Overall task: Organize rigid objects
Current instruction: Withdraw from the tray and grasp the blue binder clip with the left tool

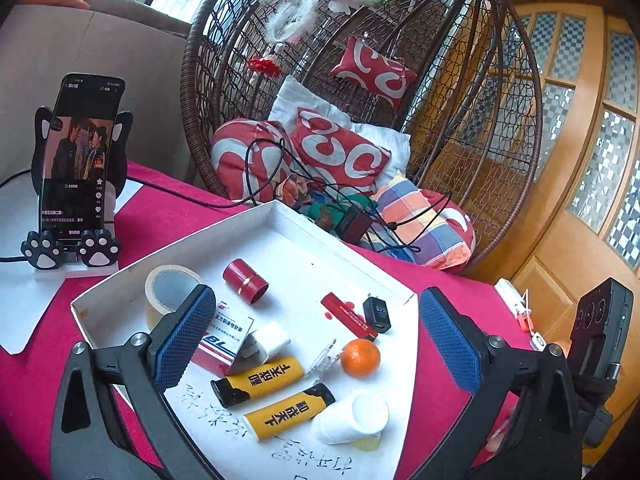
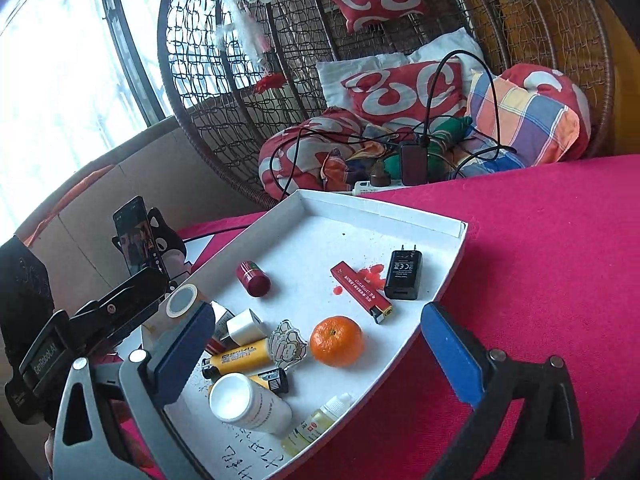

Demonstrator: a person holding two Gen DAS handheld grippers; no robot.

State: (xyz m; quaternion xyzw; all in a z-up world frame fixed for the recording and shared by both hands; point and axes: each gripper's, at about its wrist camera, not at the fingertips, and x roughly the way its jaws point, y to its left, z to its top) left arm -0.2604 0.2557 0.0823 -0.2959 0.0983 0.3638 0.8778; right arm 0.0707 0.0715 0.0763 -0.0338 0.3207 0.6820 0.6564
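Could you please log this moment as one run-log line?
left claw: open, empty | right claw: open, empty | white tray: orange, lighters, charger inside | nothing grasped yet

Two wrist cameras look down and forward over one white tray (image 1: 120, 276) on a red cloth.

The left view sits close above the tray's near edge, facing the wicker chair (image 1: 500, 120) at 12 o'clock. The right view hangs nearby, angled toward 11 o'clock. Both share the tray (image 2: 452, 276), orange (image 1: 360, 357) (image 2: 337, 341) and chair (image 2: 560, 20).
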